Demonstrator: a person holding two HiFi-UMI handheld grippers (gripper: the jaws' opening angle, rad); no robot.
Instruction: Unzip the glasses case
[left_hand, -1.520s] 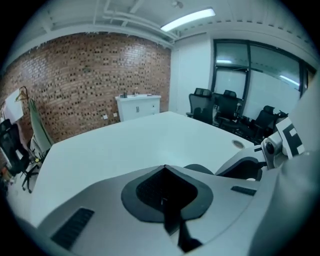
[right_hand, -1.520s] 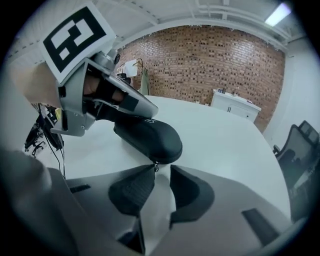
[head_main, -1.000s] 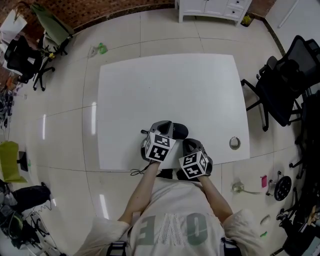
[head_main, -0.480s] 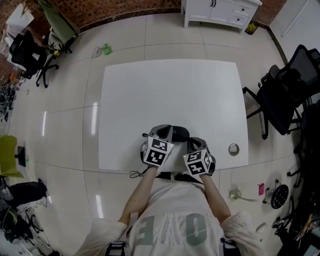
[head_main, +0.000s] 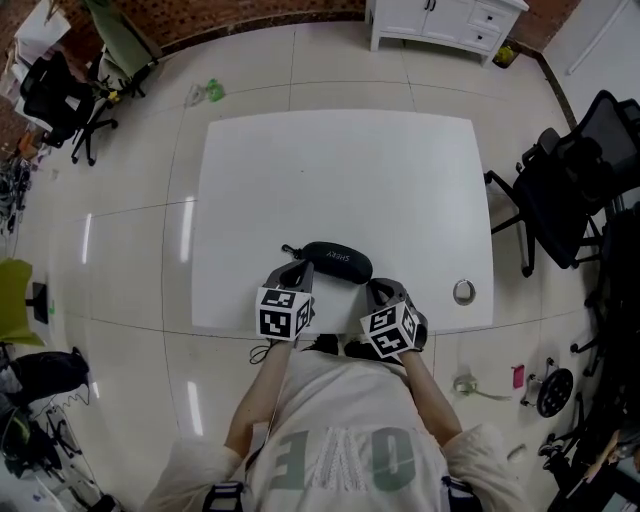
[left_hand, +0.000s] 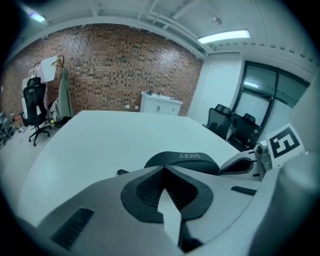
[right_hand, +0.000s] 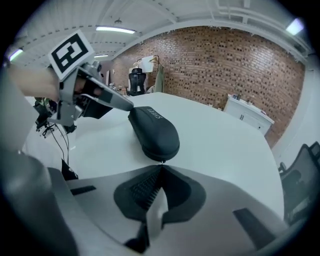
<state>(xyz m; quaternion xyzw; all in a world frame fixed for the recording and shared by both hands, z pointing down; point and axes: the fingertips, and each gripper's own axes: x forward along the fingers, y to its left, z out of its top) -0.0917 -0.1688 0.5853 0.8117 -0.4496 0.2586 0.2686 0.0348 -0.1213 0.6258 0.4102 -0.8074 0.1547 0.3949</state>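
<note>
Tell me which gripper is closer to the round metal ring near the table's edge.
Right. The right gripper sits just left of the metal ring, while the left gripper is farther left, past the glasses case.

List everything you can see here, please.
Glasses case: one, black, near the table's front edge.
Table: one, white, middle of the room.
Metal ring: one, silvery, table's front right corner.
Cabinet: one, white, far end.
Office chairs: at least two, black, right of the table and far left.
Left gripper: one, grey, jaws together, empty, beside the case.
Right gripper: one, grey, jaws together, tips at the case's end.
</note>
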